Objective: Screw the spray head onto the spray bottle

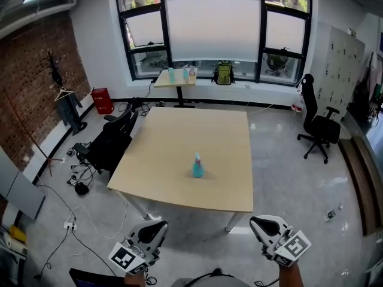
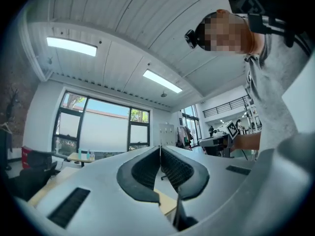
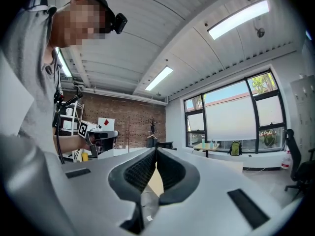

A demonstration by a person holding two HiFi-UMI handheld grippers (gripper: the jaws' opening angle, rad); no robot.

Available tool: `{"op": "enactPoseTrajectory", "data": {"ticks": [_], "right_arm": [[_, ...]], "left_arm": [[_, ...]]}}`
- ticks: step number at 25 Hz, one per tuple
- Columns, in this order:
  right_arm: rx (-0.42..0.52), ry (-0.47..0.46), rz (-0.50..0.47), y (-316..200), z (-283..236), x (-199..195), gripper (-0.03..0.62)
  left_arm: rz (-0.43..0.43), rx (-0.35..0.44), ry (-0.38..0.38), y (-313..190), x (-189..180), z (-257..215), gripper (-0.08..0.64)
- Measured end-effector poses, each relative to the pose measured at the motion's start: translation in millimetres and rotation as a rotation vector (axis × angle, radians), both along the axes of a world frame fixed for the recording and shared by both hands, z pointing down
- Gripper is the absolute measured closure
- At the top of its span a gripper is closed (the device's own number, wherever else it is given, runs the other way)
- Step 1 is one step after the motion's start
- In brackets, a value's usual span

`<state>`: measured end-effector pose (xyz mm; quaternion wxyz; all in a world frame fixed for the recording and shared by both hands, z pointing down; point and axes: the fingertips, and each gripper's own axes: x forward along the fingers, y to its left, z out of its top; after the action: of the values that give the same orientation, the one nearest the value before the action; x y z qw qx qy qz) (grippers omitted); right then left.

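1. Jaws closed on both tools: the left gripper (image 2: 160, 154) and the right gripper (image 3: 156, 154) each show ribbed pads pressed together with nothing held between them.
2. Position: both grippers hang off the near edge of the table (image 1: 179, 130), over the floor, one towards each near corner, well apart from anything on the table.
3. Task object: the spray bottle (image 1: 197, 167), teal, stands upright on the table, alone, somewhat nearer the near edge than the far one. A paler piece shows at its top. Whether this is the spray head resting loose on the neck cannot be told at this distance, and no separate head is seen on the table.
4. Step in hand, as judged: the approach to the table, with no grasp yet begun.
5. Doing it well: bring both grippers in over the near edge level and at bottle height, and open the jaws before arrival, not at contact.
6. Division of work, suggested: one gripper clamps the bottle's body low and firm against the table, while the other takes the head by its collar and turns.
7. Risk: a light bottle on a smooth table tips or slides if nudged by closed jaws.
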<state>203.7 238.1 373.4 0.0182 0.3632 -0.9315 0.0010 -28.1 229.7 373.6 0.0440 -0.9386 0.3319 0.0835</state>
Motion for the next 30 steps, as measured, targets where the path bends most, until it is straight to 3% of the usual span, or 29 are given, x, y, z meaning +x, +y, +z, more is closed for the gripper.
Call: {"op": "enactPoseTrajectory", "data": {"ticks": [3, 9, 20, 30], "right_arm": [[-0.046, 0.017, -0.020, -24.2, 5.8, 2.6, 0.584], [-0.016, -0.021, -0.091, -77.1, 3.7, -7.0, 0.584], [-0.027, 0.008, -0.020, -196.0, 18.2, -14.3, 0.584], [-0.023, 0.020, 0.024, -301.4, 25.3, -61.9, 0.584]], "left_arm": [[0.011, -0.035, -0.009, -30.4, 25.8, 11.9, 0.552], [0.043, 0.005, -0.040, -80.2, 51.7, 2.5, 0.552], [0.093, -0.039, -0.044, -200.7, 38.7, 29.1, 0.554], [0.192, -0.079, -0.037, -328.8, 12.0, 53.4, 0.552]]}}
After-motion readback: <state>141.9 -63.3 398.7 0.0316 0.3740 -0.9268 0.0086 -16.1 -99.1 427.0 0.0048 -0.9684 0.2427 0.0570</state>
